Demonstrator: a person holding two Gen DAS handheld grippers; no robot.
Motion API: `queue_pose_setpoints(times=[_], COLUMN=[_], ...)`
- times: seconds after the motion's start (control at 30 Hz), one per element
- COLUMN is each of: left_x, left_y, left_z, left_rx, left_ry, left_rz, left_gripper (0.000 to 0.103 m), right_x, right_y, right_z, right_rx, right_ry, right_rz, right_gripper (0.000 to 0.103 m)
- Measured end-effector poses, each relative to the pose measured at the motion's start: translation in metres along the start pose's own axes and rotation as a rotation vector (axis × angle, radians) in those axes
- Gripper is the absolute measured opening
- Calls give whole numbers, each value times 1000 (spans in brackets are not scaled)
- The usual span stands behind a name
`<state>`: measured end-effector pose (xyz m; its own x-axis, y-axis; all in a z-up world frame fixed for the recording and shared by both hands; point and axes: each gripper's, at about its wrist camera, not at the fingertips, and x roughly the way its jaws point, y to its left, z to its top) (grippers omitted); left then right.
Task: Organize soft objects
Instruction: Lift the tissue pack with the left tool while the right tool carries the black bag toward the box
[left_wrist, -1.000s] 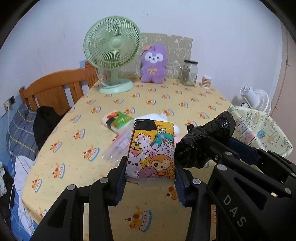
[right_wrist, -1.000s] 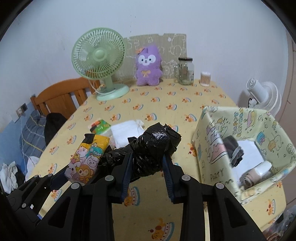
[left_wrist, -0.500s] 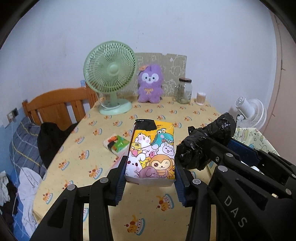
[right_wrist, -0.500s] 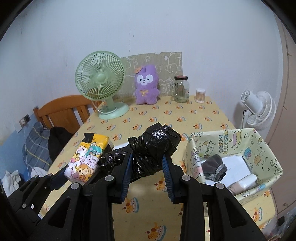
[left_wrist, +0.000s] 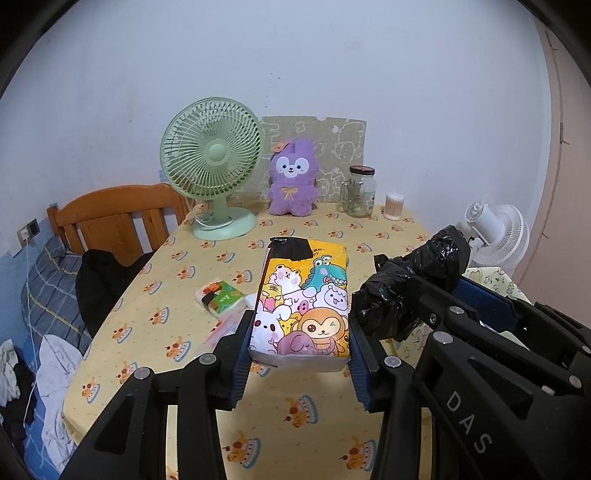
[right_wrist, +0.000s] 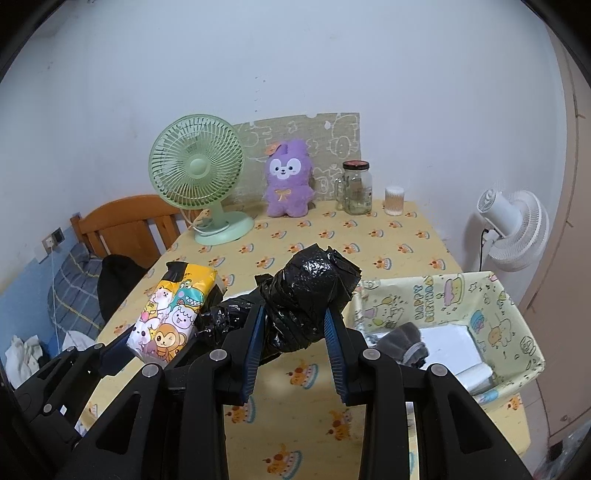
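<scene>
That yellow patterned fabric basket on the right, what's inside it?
The yellow patterned fabric basket holds a grey knitted item and white folded things. Its near wall and the tool's black arm hide whatever lies deeper.

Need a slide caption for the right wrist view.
Right hand-held gripper lifts a black bag bundle beside the fabric bin; left one holds a cartoon tissue pack.

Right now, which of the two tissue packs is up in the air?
The cartoon-animal tissue pack, clamped between the left gripper fingers; the smaller green pack lies on the table.
</scene>
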<state>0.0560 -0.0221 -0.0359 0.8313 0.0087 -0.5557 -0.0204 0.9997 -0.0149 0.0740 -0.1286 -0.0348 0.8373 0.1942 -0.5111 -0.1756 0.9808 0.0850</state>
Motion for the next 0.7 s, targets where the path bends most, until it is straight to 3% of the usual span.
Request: queue_pose_setpoints(times=[0.7], left_x=[12], left_y=[-58], left_z=[9], left_rx=[58], left_ry=[-8], left_rz=[-66], left_gripper=[47], right_x=[-7], right_y=[-55], right_z=[5], right_rx=[19], right_ry=[-38], right_rz=[-62], right_gripper=[36])
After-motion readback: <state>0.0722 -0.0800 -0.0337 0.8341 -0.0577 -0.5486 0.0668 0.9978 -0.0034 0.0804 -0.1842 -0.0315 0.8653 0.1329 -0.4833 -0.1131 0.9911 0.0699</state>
